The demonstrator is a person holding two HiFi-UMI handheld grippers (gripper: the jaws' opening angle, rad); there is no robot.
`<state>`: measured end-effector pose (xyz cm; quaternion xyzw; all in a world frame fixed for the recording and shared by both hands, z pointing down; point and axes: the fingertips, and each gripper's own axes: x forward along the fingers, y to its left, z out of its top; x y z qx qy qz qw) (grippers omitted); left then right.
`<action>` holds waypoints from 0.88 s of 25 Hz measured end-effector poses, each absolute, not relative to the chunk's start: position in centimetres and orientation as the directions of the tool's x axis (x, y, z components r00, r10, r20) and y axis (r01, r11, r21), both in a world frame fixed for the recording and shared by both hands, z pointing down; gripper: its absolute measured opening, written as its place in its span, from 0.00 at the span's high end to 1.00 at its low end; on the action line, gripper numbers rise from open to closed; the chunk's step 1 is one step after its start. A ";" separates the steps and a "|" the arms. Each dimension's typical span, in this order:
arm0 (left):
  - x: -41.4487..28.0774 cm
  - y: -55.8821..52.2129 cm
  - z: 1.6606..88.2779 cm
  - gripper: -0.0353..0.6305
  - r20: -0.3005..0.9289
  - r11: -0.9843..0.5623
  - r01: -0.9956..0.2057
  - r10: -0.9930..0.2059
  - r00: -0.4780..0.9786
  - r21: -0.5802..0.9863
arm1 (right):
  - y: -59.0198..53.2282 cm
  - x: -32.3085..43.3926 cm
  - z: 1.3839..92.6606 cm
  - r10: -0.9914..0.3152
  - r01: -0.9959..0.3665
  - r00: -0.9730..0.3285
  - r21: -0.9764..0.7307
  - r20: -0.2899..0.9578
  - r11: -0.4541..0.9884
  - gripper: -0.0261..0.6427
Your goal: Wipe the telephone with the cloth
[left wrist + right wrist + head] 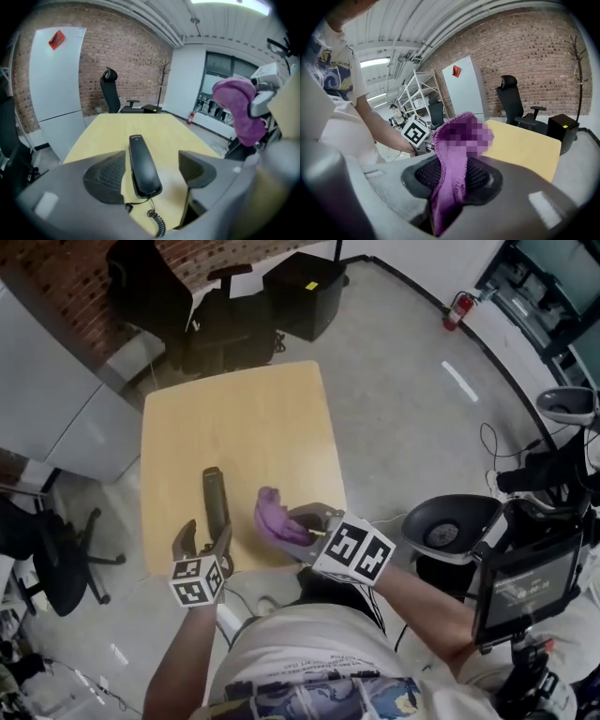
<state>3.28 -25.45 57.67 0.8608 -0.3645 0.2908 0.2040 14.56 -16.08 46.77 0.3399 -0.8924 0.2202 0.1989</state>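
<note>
The left hand-held gripper stands wide open at the near edge of the counter. One jaw is on either side of the telephone, and neither pad presses on it. The telephone, a black handset, lies flat on the counter with its near end between those jaws. Its long axis runs from the person straight away toward the far edge, roughly along the line the left hand-held gripper looks down. Its far end points at the middle of the counter. A coiled cord leaves the telephone's near end and trails back toward the person.

Just right of the telephone, apart from it, is the purple cloth. The right hand-held gripper is closed on it, with the cloth bunched up between and above the pads. This gripper sits right of the telephone, near its near end, by the counter's edge.
</note>
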 end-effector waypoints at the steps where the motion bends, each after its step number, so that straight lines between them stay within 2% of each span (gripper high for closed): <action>1: 2.9 -25.1 56.8 0.39 0.633 -0.664 -0.734 -0.510 0.582 0.141 | -15.9 14.1 46.7 -0.525 -0.699 -0.683 -0.247 0.507 0.671 0.80; 4: 1.9 -23.7 54.0 0.40 0.575 -0.711 -0.682 -0.491 0.654 0.169 | -15.1 12.4 46.5 -0.543 -0.712 -0.663 -0.212 0.515 0.669 0.80; 10: -0.7 -18.5 48.2 0.48 0.420 -0.811 -0.518 -0.384 0.823 0.273 | -12.4 7.8 45.7 -0.586 -0.742 -0.621 -0.149 0.521 0.654 0.80; 16: -3.8 -11.5 45.0 0.67 0.312 -0.868 -0.350 -0.244 0.918 0.352 | -7.5 3.3 44.9 -0.627 -0.778 -0.579 -0.124 0.521 0.616 0.80; 17: -4.1 -10.3 44.7 0.73 0.303 -0.877 -0.319 -0.214 0.929 0.360 | -6.5 2.8 44.6 -0.633 -0.785 -0.572 -0.124 0.522 0.607 0.80; 19: -4.5 -7.8 44.1 0.94 0.286 -0.891 -0.252 -0.147 0.947 0.377 | -4.6 1.7 44.2 -0.639 -0.796 -0.558 -0.124 0.530 0.592 0.80; 22: -5.0 -4.6 43.8 0.94 0.273 -0.903 -0.166 -0.057 0.960 0.397 | -1.9 0.1 44.1 -0.625 -0.796 -0.553 -0.127 0.551 0.592 0.80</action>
